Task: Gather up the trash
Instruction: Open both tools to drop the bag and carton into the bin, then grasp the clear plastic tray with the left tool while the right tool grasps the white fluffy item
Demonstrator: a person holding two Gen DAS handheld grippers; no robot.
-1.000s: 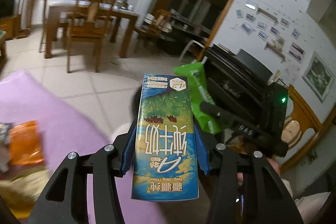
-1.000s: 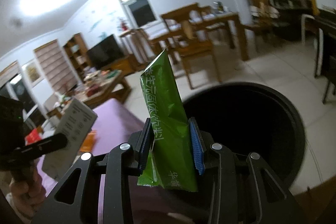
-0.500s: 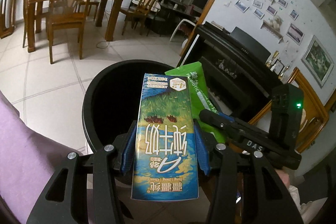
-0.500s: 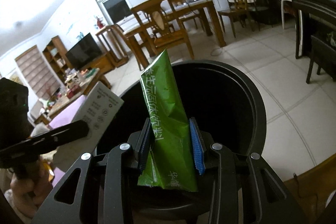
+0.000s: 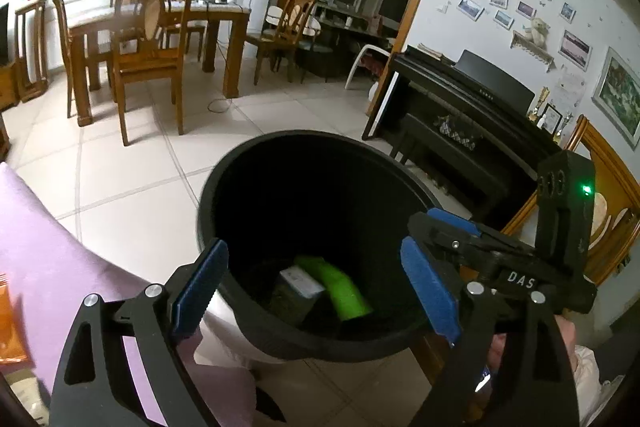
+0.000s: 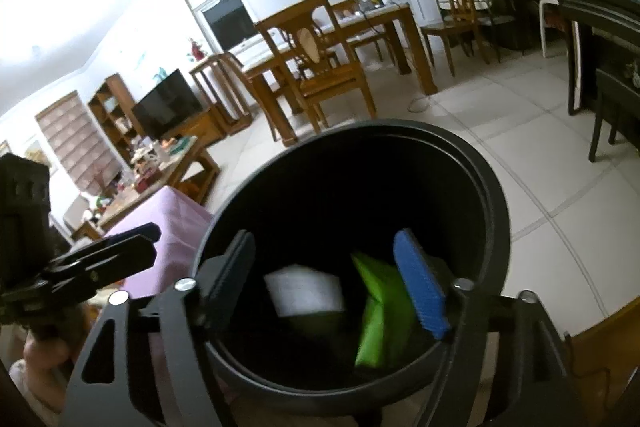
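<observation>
Spreading wide over the near rim of the black bin (image 5: 224,183), both sets of tongs, left gripper (image 5: 316,291) and right gripper (image 6: 332,283), jaws opening with nothing between them; best held above the mouth until both pieces settle, then drawn back without knocking the rim. Lying at the bin's bottom, apart from the blue pads: milk carton (image 5: 298,285) beside green wrapper (image 5: 340,289), both blurred, perhaps not yet at rest. Hidden in darkness: the rest of the bin's floor; cut off at the left edge: orange packet (image 5: 10,323) on the purple cloth (image 5: 48,247), likely more trash.
</observation>
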